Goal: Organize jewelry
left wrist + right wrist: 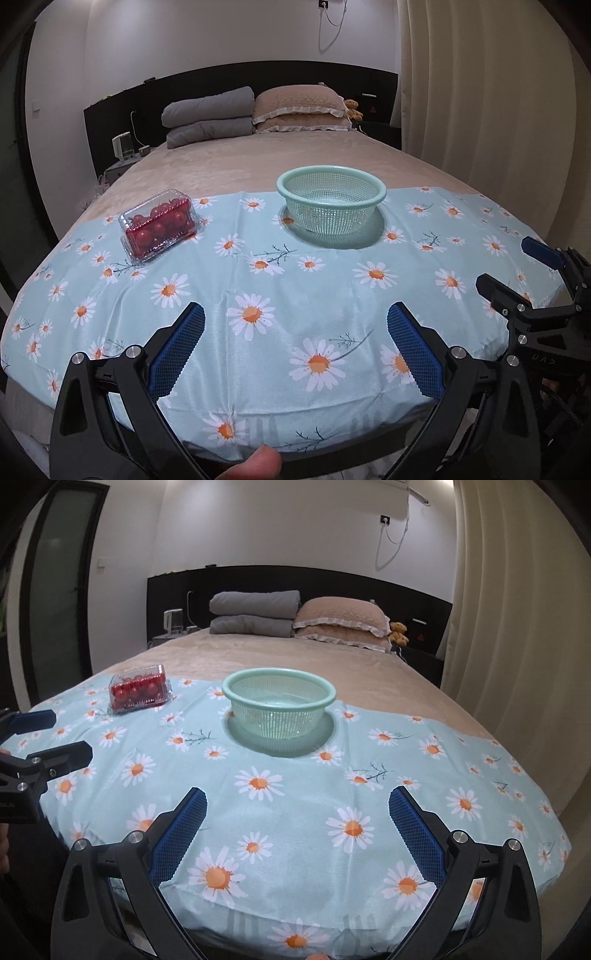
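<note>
Both grippers hover over the near end of a bed point(258, 158) covered by a daisy-print cloth point(295, 295). The left gripper point(295, 314) has its jaws spread wide with nothing between them, only cloth showing in the gap. The right gripper point(297, 797) is the same: jaws wide apart, holding nothing.

On the cloth sit a clear box point(159, 225) of small red round items, its lid closed, and a mint-green basket point(331, 203) standing upright on a matching plate point(332, 240). Box and basket are well apart, the box to the left. No jewelry can be made out in either view; whether the red items are fruit or beads cannot be told for certain.

The left view catches the right gripper point(517, 269) at its right edge, jaws parted, and a thumb tip point(262, 461) at the bottom. The right view shows the left gripper point(55, 734) at its left edge, also parted, plus a dark door point(59, 602) on the left wall that the other view barely shows.

Both views show grey folded quilts point(255, 613), tan pillows point(343, 622), a teddy bear point(399, 633) by the black headboard point(369, 583), and a curtain point(517, 627) on the right.
</note>
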`<action>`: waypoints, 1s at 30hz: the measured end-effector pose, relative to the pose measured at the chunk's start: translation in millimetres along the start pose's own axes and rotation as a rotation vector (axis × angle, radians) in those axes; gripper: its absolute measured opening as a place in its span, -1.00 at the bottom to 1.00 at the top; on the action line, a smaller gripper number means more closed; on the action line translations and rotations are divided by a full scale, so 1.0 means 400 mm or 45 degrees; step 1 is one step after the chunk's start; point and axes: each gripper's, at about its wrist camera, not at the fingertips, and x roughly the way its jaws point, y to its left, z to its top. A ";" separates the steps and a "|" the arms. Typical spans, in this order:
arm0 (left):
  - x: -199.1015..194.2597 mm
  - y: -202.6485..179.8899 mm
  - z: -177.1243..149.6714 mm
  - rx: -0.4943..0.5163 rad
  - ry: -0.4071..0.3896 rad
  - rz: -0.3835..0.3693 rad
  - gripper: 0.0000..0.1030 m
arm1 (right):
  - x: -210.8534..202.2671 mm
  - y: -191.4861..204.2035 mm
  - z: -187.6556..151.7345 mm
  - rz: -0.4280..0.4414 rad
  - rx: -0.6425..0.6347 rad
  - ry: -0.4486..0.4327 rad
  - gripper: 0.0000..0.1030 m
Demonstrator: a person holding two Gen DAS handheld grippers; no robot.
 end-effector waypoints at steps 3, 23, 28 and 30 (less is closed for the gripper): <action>-0.039 0.006 -0.023 0.010 -0.021 0.013 0.89 | -0.046 -0.001 -0.001 -0.033 0.015 -0.018 0.85; -0.139 -0.011 -0.089 -0.091 -0.045 -0.078 0.89 | -0.160 0.020 -0.055 -0.101 0.157 -0.008 0.85; -0.149 -0.017 -0.096 -0.079 -0.046 -0.078 0.89 | -0.171 0.023 -0.059 -0.119 0.157 -0.017 0.85; -0.149 -0.019 -0.098 -0.076 -0.037 -0.083 0.89 | -0.175 0.021 -0.060 -0.111 0.159 -0.018 0.85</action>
